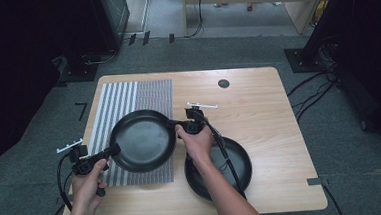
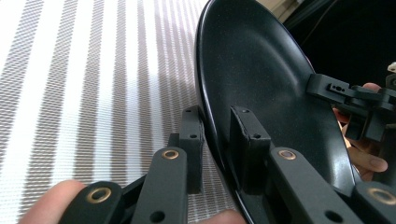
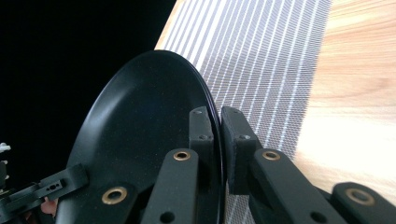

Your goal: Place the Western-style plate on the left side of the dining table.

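My left hand-held gripper point(image 1: 112, 151) is clamped on the near-left rim of the black pan point(image 1: 143, 139), and my right hand-held gripper point(image 1: 172, 123) is clamped on its opposite rim. The pan sits between them over the striped mat point(image 1: 148, 97) on the bench point(image 1: 259, 113). A second black pan point(image 1: 239, 165) rests on the bench under my right forearm.
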A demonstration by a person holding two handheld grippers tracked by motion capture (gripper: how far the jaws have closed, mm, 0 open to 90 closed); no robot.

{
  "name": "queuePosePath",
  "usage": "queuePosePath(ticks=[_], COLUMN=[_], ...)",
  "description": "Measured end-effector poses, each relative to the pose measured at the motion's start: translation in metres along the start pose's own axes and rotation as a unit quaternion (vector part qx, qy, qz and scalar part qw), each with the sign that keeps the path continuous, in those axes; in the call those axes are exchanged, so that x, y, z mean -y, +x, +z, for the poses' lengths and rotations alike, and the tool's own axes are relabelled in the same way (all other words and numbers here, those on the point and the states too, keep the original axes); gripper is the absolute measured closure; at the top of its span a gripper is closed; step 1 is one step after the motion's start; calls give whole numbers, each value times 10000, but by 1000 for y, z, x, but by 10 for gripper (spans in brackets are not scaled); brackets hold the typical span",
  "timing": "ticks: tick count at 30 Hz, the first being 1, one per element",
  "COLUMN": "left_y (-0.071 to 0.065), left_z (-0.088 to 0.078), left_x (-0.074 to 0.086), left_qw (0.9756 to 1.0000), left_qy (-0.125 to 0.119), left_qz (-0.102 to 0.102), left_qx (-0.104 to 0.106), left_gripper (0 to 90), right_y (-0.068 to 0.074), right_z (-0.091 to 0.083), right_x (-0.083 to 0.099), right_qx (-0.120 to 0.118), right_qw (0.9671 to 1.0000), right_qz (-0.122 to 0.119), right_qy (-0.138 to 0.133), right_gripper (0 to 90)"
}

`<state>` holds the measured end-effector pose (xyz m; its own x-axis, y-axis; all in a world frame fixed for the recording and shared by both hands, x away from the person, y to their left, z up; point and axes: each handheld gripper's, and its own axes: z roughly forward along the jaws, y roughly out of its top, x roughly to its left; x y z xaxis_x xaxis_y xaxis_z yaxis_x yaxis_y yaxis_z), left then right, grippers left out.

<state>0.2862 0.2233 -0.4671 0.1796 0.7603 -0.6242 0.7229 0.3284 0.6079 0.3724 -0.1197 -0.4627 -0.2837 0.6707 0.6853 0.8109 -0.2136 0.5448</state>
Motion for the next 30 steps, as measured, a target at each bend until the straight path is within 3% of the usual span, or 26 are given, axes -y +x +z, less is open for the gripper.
queuePosePath(ticks=[15, 23, 30], left_y=[28, 37, 43], left_z=[4, 17, 31], left_x=[-1, -5, -14], left_qw=[9986, 9979, 9974], left_qy=[-218, -143, -66], left_qz=[-442, -534, -604], left_qx=[-209, -335, -388], left_gripper=[763, 762, 764], right_y=[2, -9, -16], right_z=[52, 69, 79], right_x=[-27, -29, -33], right_qx=[-139, -87, 63], right_qw=[9979, 9976, 9980], right_qz=[-361, -196, -74], right_qy=[515, 663, 632], right_gripper=[840, 836, 832])
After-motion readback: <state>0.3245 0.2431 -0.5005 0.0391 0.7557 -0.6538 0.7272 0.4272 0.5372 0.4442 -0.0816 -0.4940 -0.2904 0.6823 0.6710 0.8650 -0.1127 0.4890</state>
